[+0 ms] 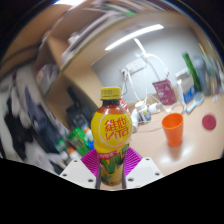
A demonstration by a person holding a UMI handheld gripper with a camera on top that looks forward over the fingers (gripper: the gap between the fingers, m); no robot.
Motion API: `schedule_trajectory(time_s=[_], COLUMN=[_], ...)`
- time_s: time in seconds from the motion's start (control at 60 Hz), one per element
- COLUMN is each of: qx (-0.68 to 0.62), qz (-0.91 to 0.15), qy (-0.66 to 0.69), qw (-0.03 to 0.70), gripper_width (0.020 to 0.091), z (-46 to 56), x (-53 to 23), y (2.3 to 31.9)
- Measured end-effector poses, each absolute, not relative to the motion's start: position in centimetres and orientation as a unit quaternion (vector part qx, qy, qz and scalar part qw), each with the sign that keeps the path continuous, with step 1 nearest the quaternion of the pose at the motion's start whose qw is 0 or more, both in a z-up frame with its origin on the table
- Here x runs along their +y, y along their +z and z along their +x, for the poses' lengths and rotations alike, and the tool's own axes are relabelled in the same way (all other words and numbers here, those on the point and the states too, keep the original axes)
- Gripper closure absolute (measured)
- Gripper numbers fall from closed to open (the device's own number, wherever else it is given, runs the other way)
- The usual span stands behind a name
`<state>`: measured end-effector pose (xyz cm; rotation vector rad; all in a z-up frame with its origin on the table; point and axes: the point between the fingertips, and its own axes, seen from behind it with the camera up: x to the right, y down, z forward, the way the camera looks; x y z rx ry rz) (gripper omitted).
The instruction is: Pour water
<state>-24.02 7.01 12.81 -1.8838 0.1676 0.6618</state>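
Observation:
My gripper (112, 168) is shut on a yellow drink bottle (111, 130) with a red-and-yellow label and an orange cap. The magenta pads (91, 160) press on both sides of the bottle's lower part. The bottle is held upright, lifted above the white table (190, 165). An orange cup (173, 129) stands on the table to the right, beyond the fingers. Only the tops of the fingers show.
A pink round object (209, 121) lies on the table right of the cup. Farther back are a white jug (141, 109), a green bottle (189, 75) and a packet (165, 92). The blurred room with shelves lies to the left.

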Motion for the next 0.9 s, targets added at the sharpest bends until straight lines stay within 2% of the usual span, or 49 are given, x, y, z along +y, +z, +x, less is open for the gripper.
schedule_trajectory(time_s=[0.1, 0.217, 0.3, 0.517, 0.7, 0.817, 0.9], qx=[0.23, 0.406, 0.485, 0.559, 0.594, 0.589, 0.559], qz=[-0.733, -0.611, -0.517, -0.381, -0.32, -0.322, -0.347], qy=[0.448, 0.611, 0.671, 0.723, 0.728, 0.731, 0.739], qw=[0.458, 0.299, 0.219, 0.142, 0.118, 0.125, 0.143], gripper_width=[0.0821, 0.0821, 0.0821, 0.0822, 0.0822, 0.0821, 0.0821], z=[-23.9, -23.0, -21.4, -18.9, -17.5, -17.5, -17.7], x=[9.5, 11.9, 14.0, 15.9, 16.8, 17.1, 17.0], y=[16.7, 18.7, 19.2, 21.4, 21.5, 21.8, 23.3])
